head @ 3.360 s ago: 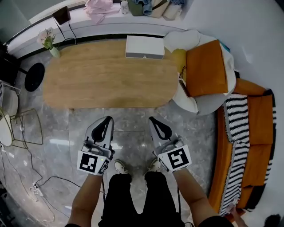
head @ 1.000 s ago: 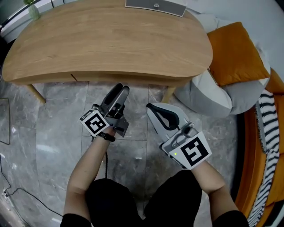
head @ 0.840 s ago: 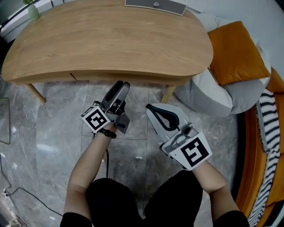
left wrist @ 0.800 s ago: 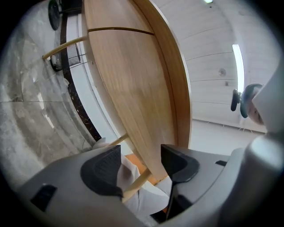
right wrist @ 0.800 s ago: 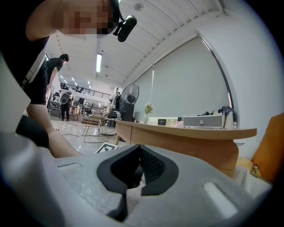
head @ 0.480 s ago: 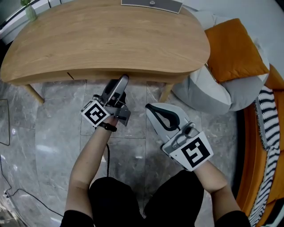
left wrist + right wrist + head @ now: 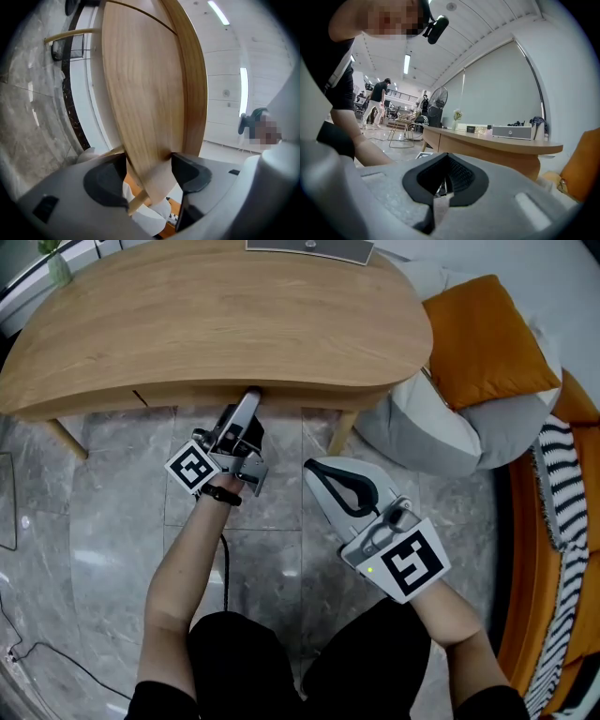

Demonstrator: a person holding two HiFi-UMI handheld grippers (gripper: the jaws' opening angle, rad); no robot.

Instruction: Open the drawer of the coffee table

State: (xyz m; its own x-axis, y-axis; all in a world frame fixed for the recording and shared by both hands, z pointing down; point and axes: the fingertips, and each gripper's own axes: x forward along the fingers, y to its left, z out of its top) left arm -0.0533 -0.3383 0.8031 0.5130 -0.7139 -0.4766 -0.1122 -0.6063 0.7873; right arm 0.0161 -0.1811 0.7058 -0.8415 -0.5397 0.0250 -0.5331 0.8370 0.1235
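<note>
Head view: left tongs point(image 7: 249, 399) reach up under the near edge of the wooden surface point(image 7: 225, 315), closing on the drawer point(image 7: 187, 396) front (wood fills the gap, pads touching both faces). To their right, short of the surface, right tongs point(image 7: 315, 471) hover closed and empty above the floor point(image 7: 112, 493).

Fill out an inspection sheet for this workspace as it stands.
Surface: wooden coffee table, top bare except a flat box and a vase at the far edge.
Job's things: drawer front, shut.
Clutter: orange cushion on a beanbag.
Grippers: left gripper jaws closing on the drawer front's lower edge; right gripper shut, empty, over the floor.
Cables: black cable trailing from the left gripper; thin cable on the floor.
Surroundings: marble floor, orange sofa, people far behind.
</note>
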